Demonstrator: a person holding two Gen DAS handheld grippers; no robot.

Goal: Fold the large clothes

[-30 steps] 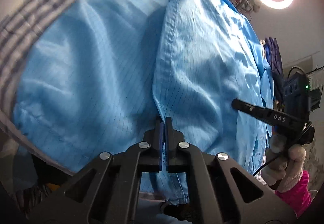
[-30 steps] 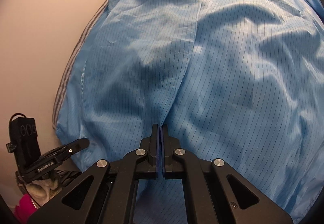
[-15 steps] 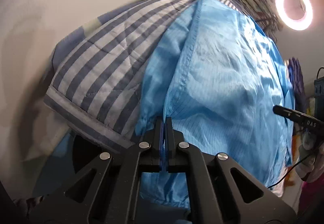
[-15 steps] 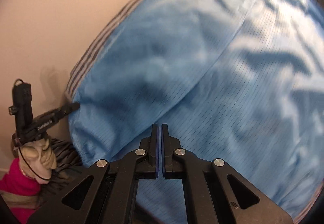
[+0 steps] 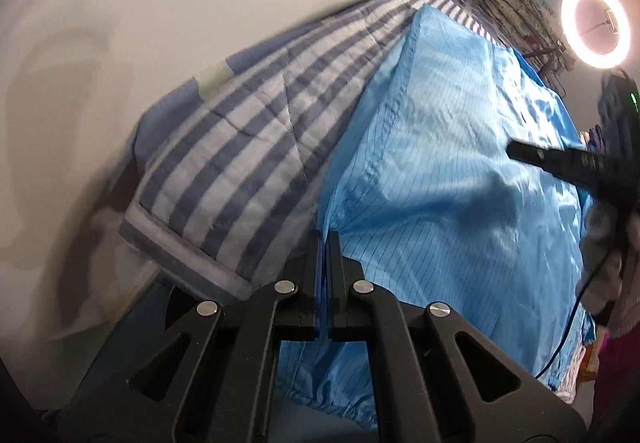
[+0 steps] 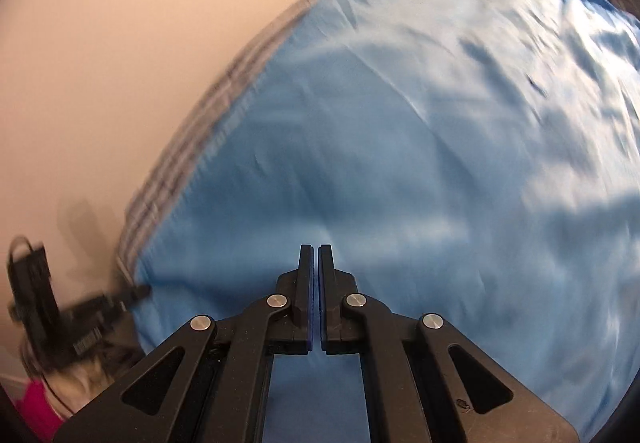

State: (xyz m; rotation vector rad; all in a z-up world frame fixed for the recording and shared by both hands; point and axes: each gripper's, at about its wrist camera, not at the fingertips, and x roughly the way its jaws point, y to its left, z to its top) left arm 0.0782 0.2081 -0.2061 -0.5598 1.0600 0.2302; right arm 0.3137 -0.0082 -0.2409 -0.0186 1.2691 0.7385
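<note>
Left hand-held gripper [image 5: 324, 239] pinches the thin-lined blue garment [image 5: 440, 171]; right hand-held gripper [image 6: 315, 249] closed, empty.

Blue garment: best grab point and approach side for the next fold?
Judging from the left wrist view, take the blue garment by its stitched seam edge, which runs along the striped quilt. Come from the quilt side: that edge is exposed, straight and double-layered, so jaws can likely slide under it. The left gripper already pinches its near end.
</note>
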